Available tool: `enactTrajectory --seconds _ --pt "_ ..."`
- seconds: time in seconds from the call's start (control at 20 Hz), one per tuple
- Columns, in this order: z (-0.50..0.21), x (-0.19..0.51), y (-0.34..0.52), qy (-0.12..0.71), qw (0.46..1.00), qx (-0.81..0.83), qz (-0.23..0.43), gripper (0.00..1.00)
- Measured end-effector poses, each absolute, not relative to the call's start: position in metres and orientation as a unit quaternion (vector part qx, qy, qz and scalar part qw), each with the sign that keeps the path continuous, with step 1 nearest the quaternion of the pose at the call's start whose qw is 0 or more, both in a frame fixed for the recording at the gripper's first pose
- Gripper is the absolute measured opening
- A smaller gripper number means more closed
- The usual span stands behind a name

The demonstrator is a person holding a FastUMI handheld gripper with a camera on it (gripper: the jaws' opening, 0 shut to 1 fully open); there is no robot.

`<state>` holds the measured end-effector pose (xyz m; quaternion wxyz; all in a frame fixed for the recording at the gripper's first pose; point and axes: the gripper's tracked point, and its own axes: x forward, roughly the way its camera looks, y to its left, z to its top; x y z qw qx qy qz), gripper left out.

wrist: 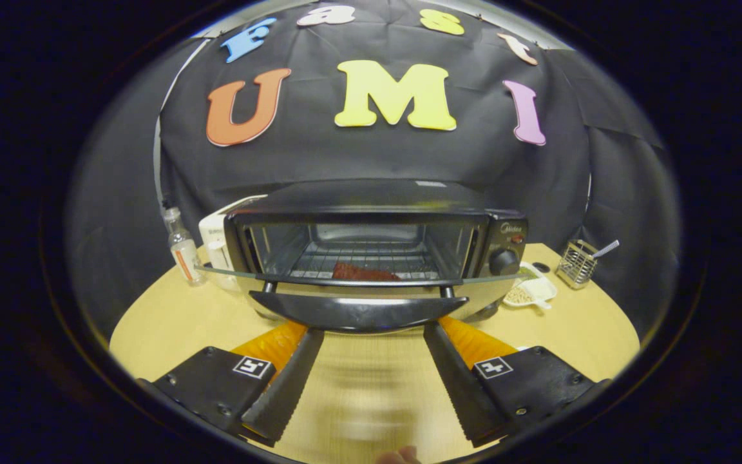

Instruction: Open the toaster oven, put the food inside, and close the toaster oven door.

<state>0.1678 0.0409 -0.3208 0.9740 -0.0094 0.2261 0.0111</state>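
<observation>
The tongs (371, 332) are spread wide apart, holding nothing, their two fingers reaching forward over the round, pale wooden desk (590, 335). The fingertips (312, 335) sit just beneath the dark, curved handle (358, 309) of the oven door; whether they touch it cannot be told.

The black and silver toaster oven (371, 238) stands on the desk straight ahead of the fingers, in front of the black cloth wall. Its glass door (229, 273) is swung down to roughly level, seen nearly edge-on, with the handle along its front edge facing the tongs. Inside the open cavity a wire rack (364, 258) is visible, and a flat, reddish-brown piece of food (361, 272) lies on it near the front, so the food is already in the oven. Round control knobs (504, 261) sit on the panel at the oven's right side.

To the left of the oven stands a small clear bottle with a clear cap and an orange-marked label (182, 248), and just beside it, partly hidden behind the oven, is a white boxy appliance (215, 240). To the right of the oven lies a white dish holding pale, small pieces (529, 293), and farther right a small wire mesh holder (577, 262) with a pale-handled utensil (606, 249) sticking out of it.

A fingertip of the person's hand (400, 456) shows nearest the camera, behind the tongs.
</observation>
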Motion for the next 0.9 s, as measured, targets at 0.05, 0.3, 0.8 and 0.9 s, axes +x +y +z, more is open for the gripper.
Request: enactTrajectory --seconds 0.05,0.3,0.8,0.9 --pt "-0.31 0.176 0.045 0.219 0.976 -0.011 0.019 0.99" --pt "-0.205 0.188 0.049 0.132 0.99 -0.008 0.046 0.99" --pt "-0.035 0.039 0.045 0.005 0.997 -0.011 0.074 0.99" --pt "-0.016 0.008 0.044 -0.025 0.997 -0.016 0.075 0.99"
